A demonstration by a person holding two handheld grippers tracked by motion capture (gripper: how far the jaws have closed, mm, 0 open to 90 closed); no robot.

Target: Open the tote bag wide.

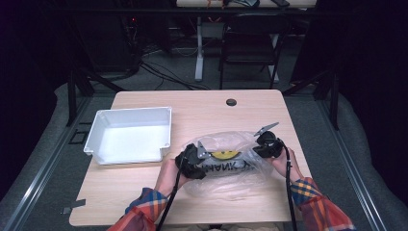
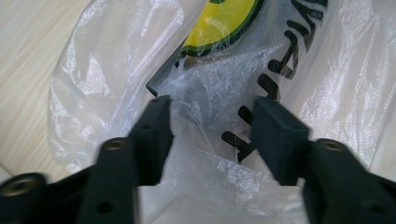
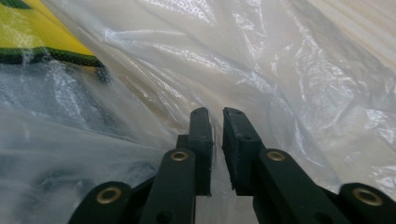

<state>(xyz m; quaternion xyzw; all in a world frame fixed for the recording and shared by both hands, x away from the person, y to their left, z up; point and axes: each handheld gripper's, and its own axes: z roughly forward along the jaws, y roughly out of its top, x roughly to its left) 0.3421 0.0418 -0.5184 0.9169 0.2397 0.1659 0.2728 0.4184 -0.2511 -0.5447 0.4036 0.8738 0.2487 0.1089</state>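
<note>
Clear plastic bag (image 1: 231, 166) lies crumpled on the near right part of the wooden table (image 1: 144, 192), between the two grippers. It carries a yellow round print (image 1: 224, 155) and black lettering, which reads upside down in the high view and is cut off by folds, so the full word can't be made out. Whether anything sits inside the bag is hard to tell; a dark straight edge (image 2: 163, 74) shows through the film in the left gripper view, possibly a fold or a flat thing inside.

Left gripper (image 2: 211, 128) is at the bag's left end. Its jaws stand spread about halfway, with loose film bunched in the gap; the pads do not press on it as far as the view shows. In the high view the gripper (image 1: 192, 161) partly covers the bag's edge, and the hand behind it is half hidden.

Right gripper (image 3: 217, 140) is at the bag's right end, jaws nearly pressed together, pinching a thin layer of the film between the pads. In the high view it (image 1: 267, 144) sits at the bag's right edge.

White tray (image 1: 98, 127) stands well apart on the table's left. Plaid sleeves (image 1: 144, 207) are cut off at the bottom edge.
</note>
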